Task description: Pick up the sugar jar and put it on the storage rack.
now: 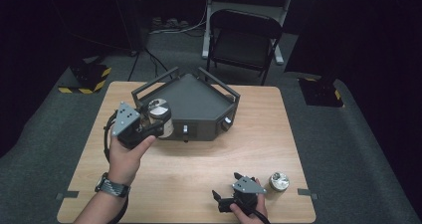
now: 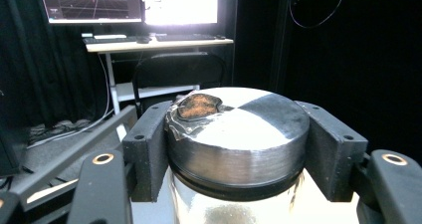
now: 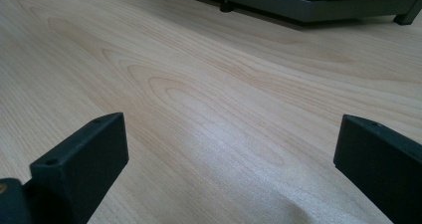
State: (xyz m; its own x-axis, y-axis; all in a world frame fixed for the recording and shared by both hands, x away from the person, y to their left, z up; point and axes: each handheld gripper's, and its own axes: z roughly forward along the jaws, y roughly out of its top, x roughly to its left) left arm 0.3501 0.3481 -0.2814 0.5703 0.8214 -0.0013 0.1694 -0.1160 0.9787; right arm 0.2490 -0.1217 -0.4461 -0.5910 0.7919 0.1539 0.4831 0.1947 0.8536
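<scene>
Item: metal cylinder (image 1: 160,115), clamped in left hand-held gripper (image 1: 149,127) beside grey tray (image 1: 199,102). Right hand-held gripper (image 1: 226,196): jaws apart, empty. Risk: smooth sides could slip from pads.

Dim dark surroundings, lit table (image 1: 199,169), blown-out monitor (image 2: 181,4) glare.

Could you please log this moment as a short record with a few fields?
left gripper: shut on the metal-lidded jar, pads on the lid's sides, at the front left edge of the tray
tray: dark, angular, with rail handles, at the far middle of the table
right gripper: open, nothing between the jaws, low over the wooden table
second jar: stands on the table just right of the right gripper
</scene>
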